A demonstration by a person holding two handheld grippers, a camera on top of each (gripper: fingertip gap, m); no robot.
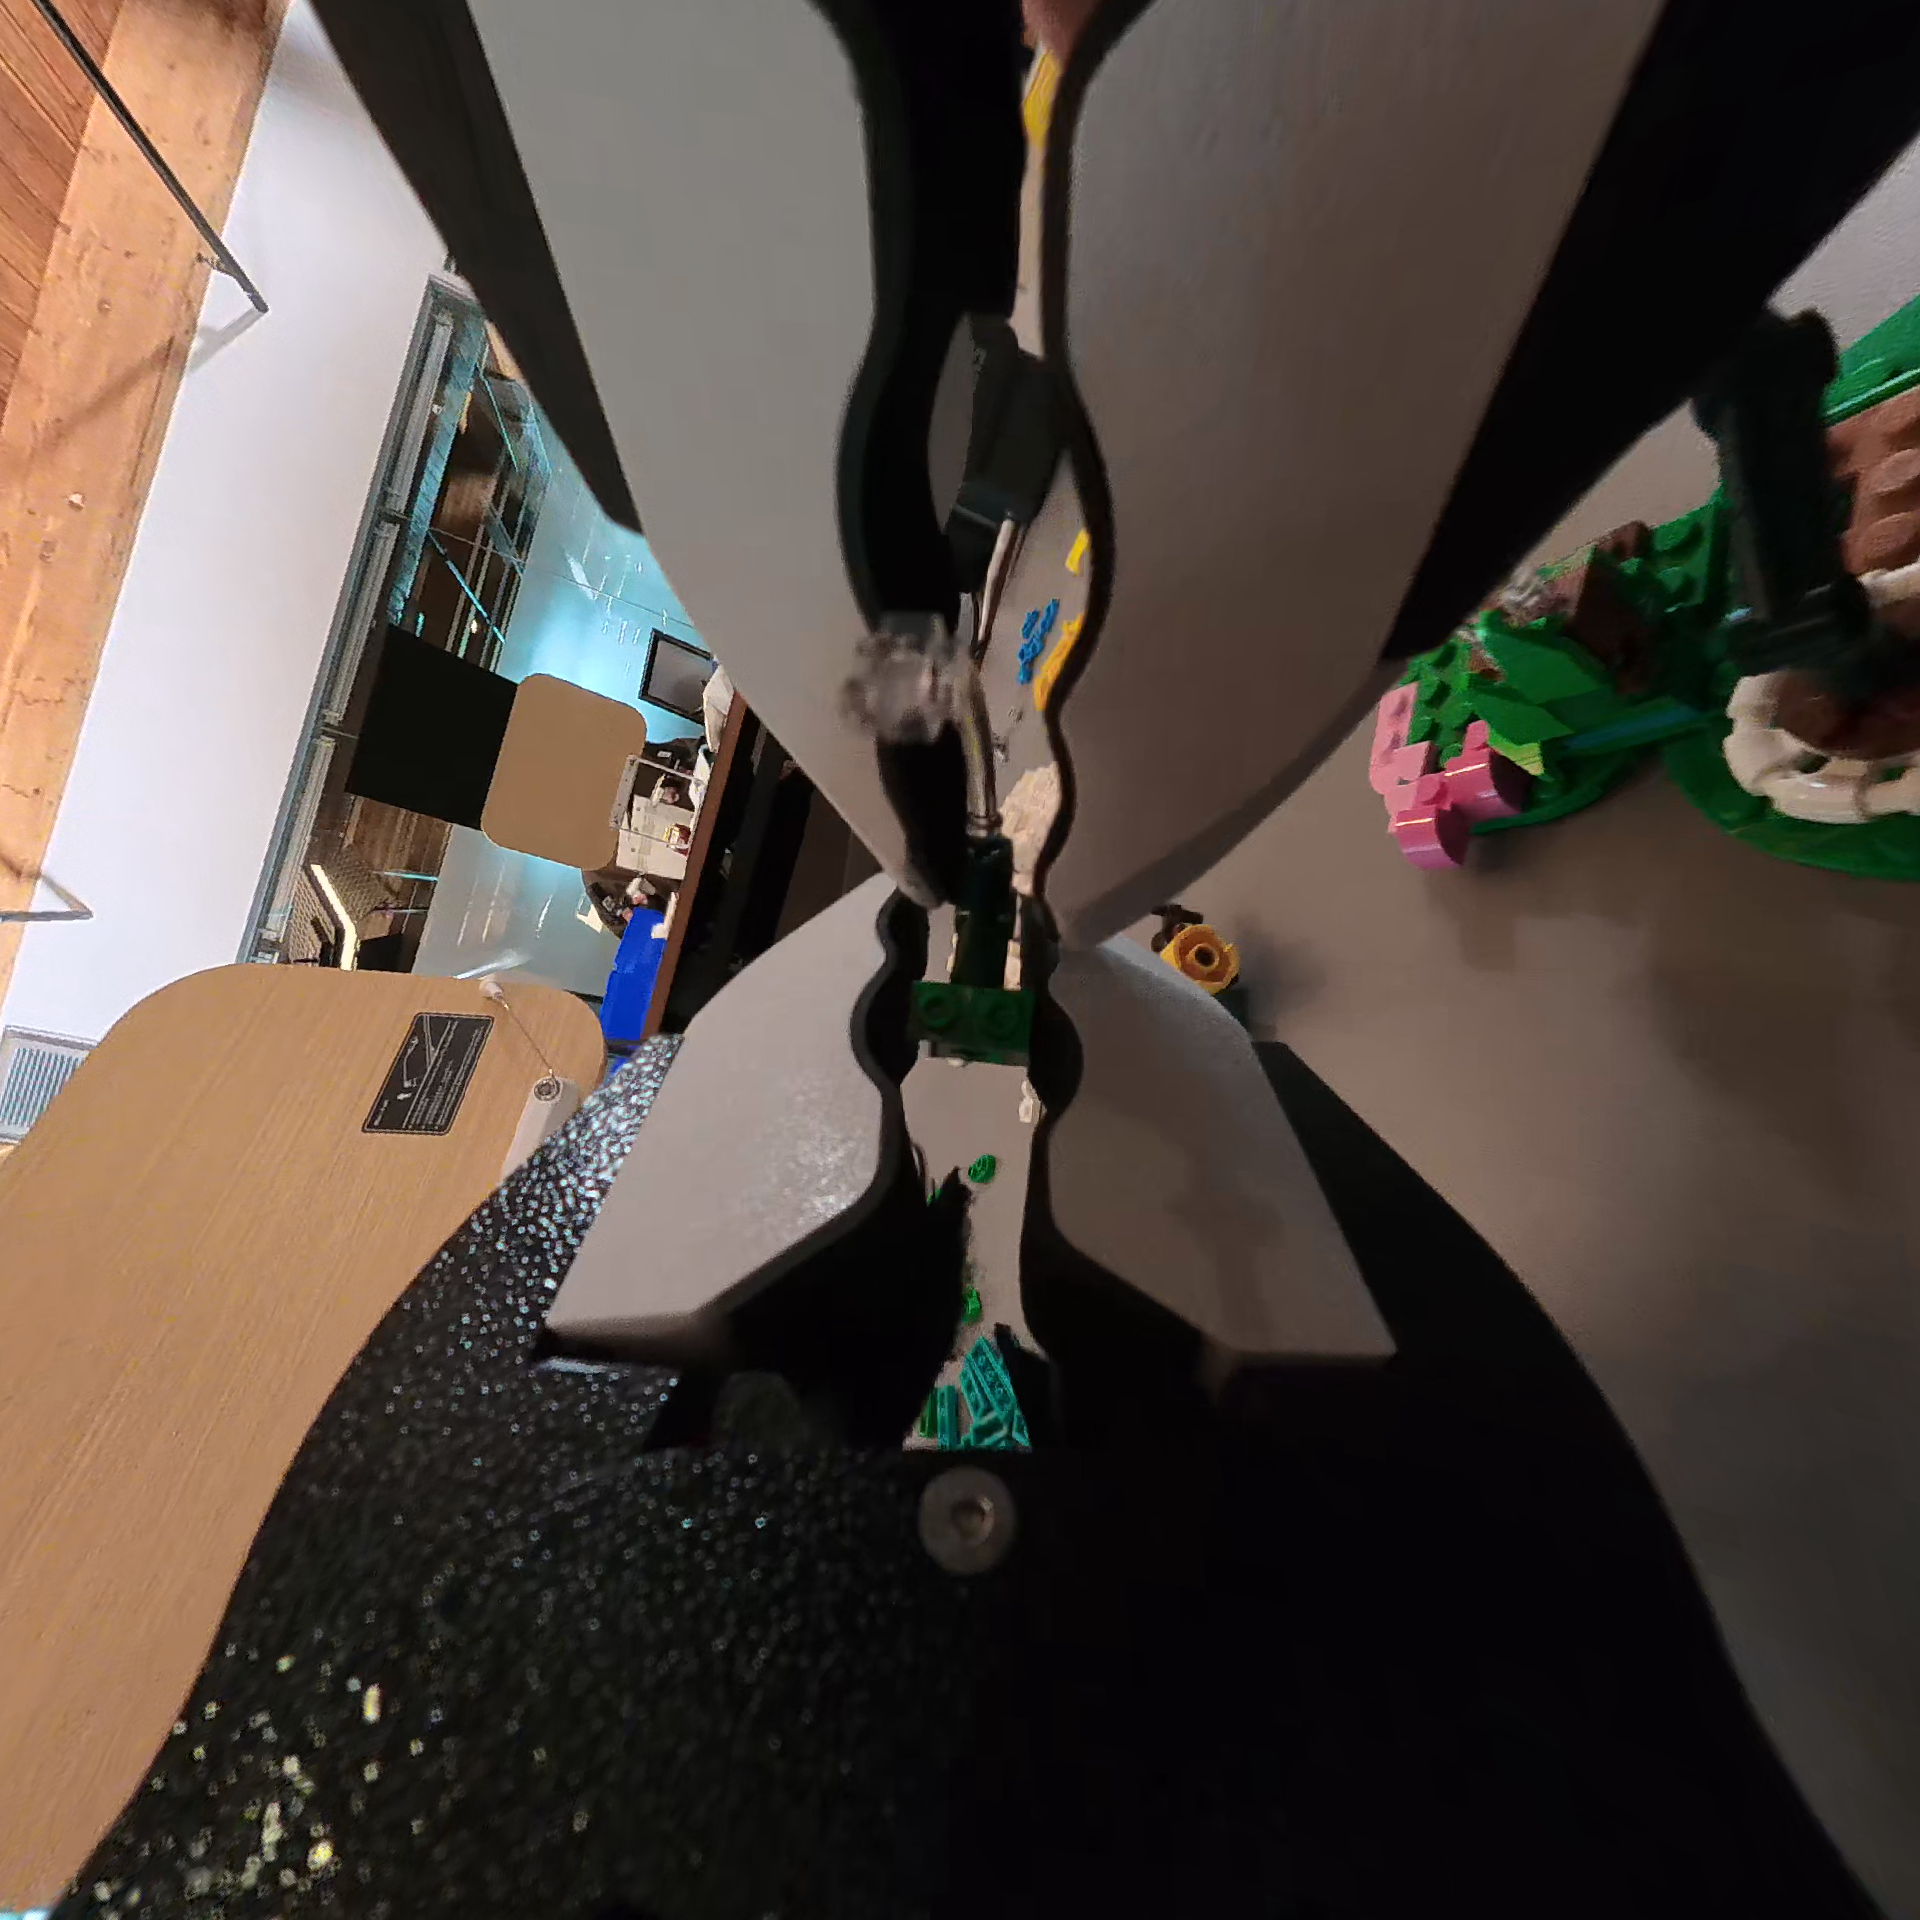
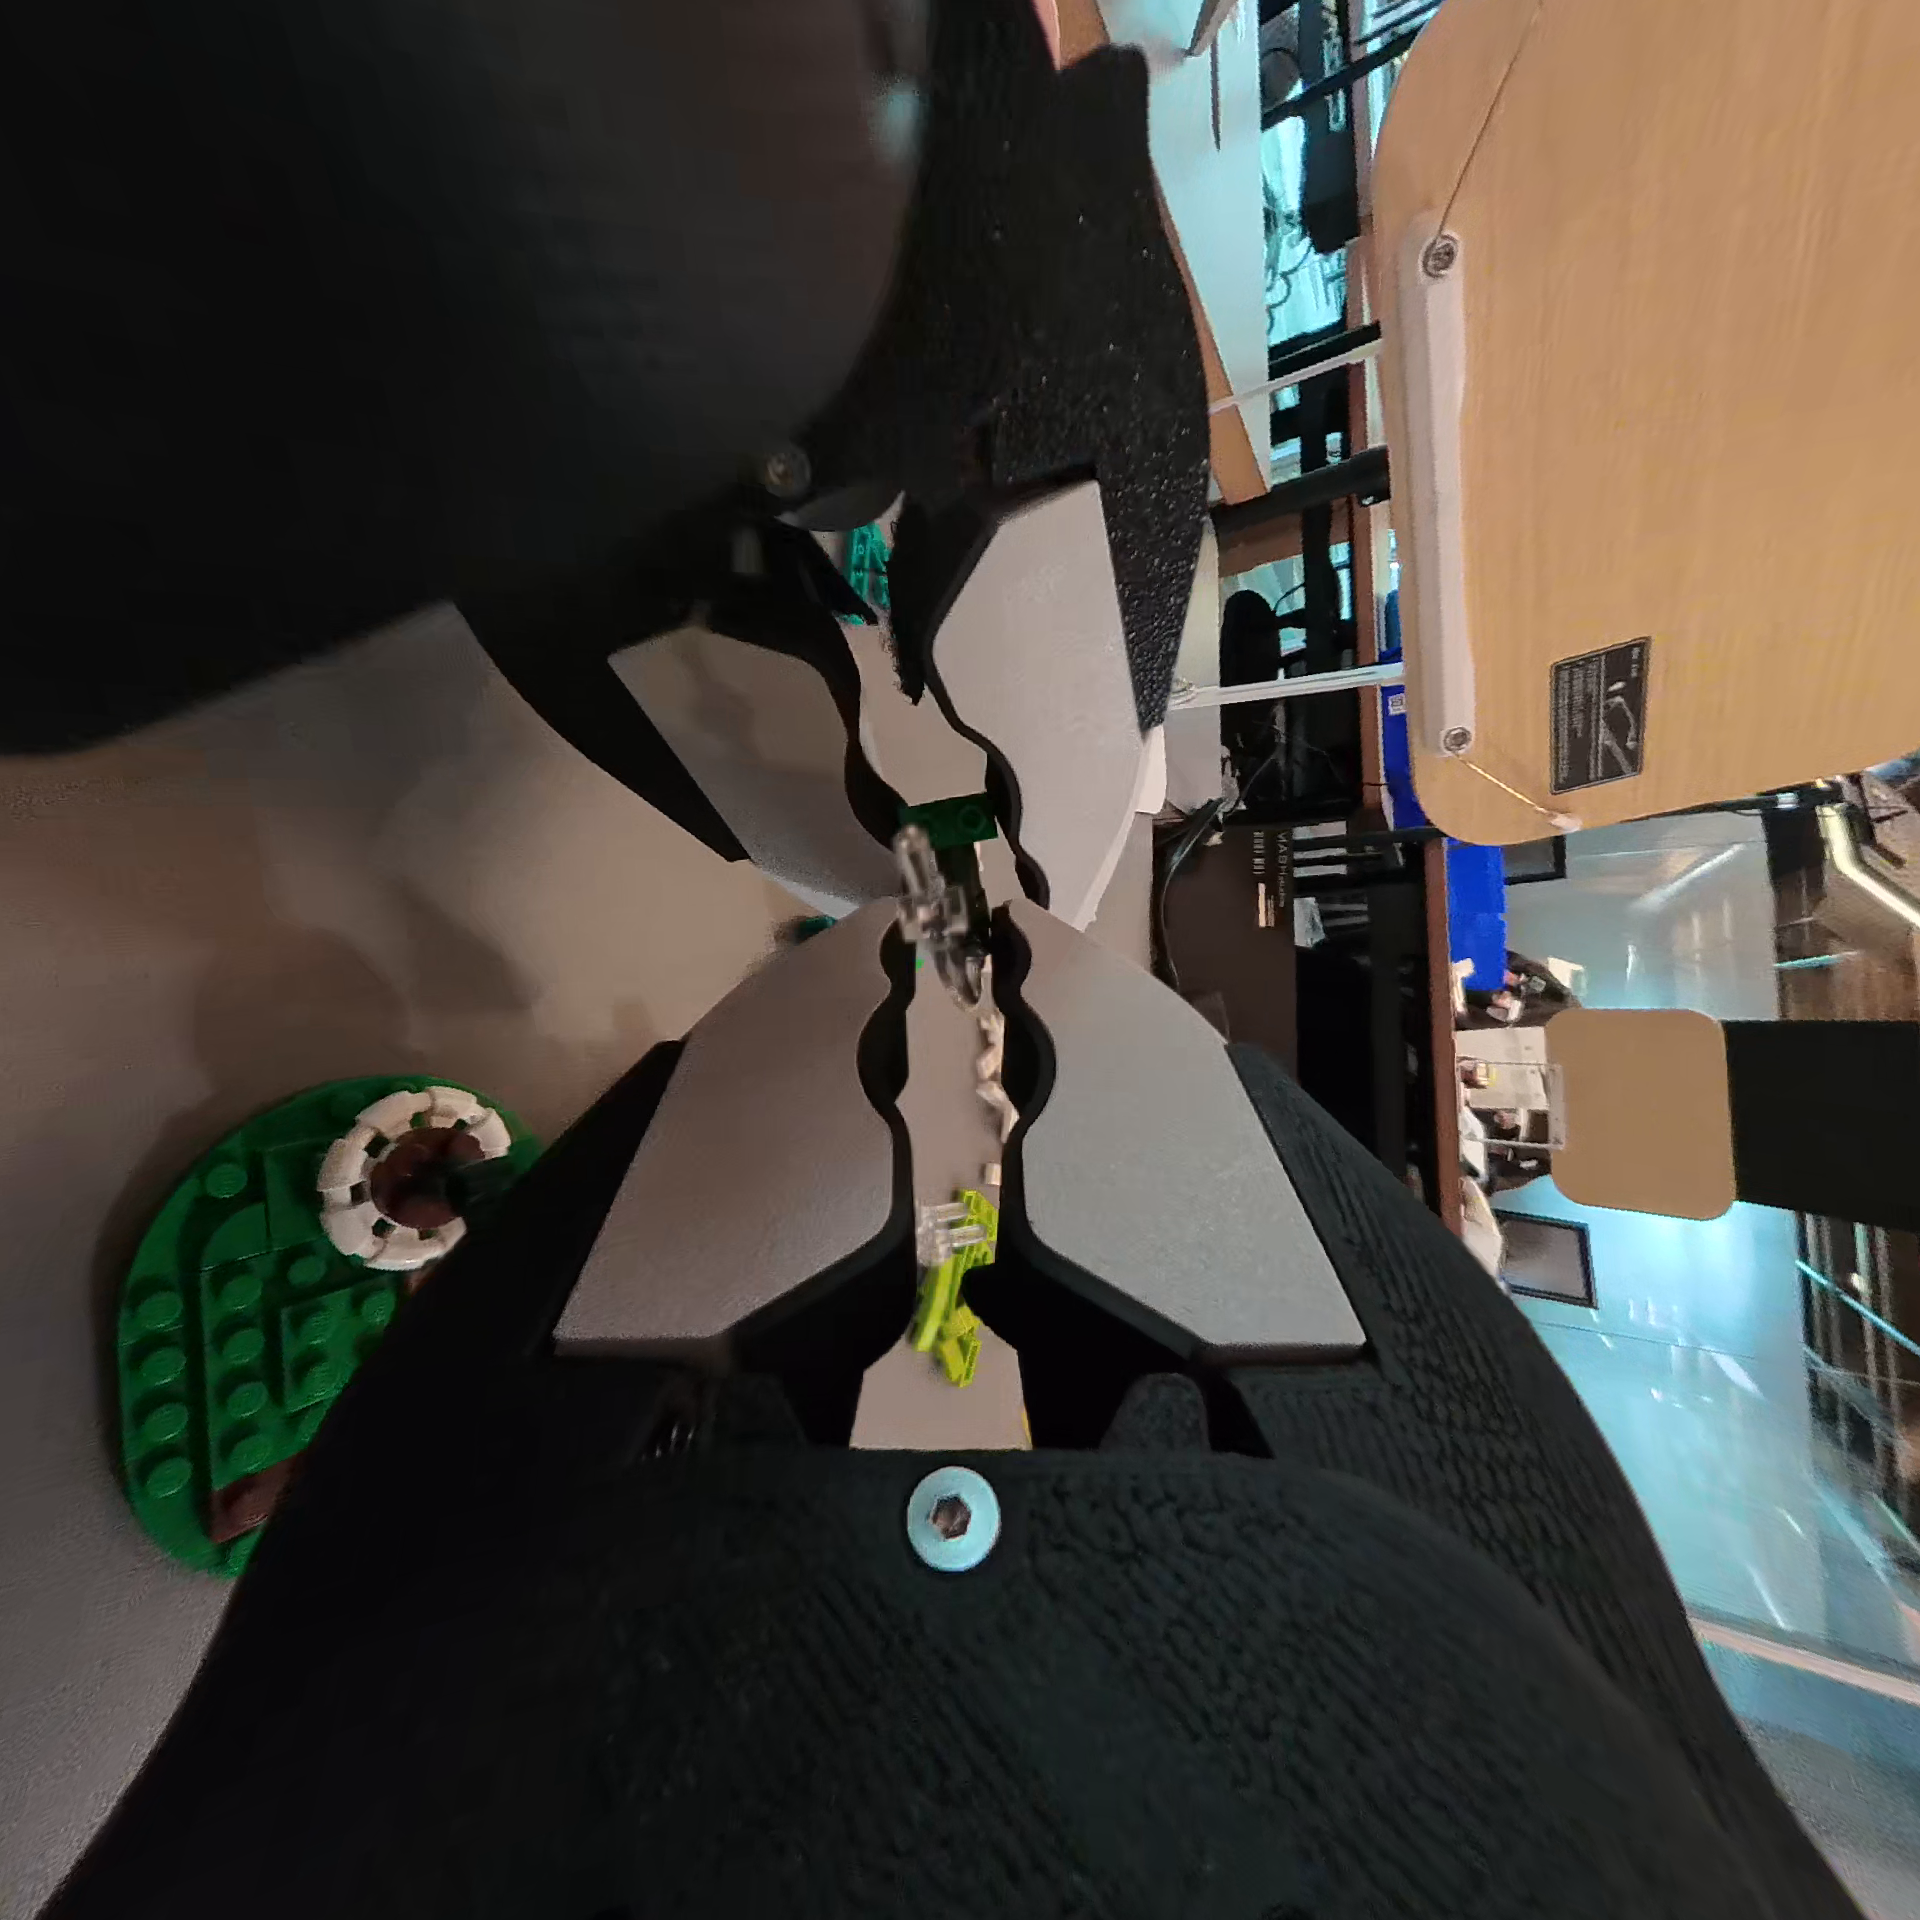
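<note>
At the centre of both wrist views, the left hand-held gripper [image 1: 971, 1023] is narrowed on a small dark green brick [image 1: 971, 1016], both pads against its ends. The right hand-held gripper [image 2: 940, 925], tip to tip with it, seems closed on a clear, blurred piece [image 2: 928, 894] (contact is hard to judge). A green round model [image 2: 249, 1340] sits lower left on the grey bench [image 2: 208, 935].

Black printed label [image 1: 427, 1073] on wooden panel [image 1: 208, 1247] (wording withheld)
</note>
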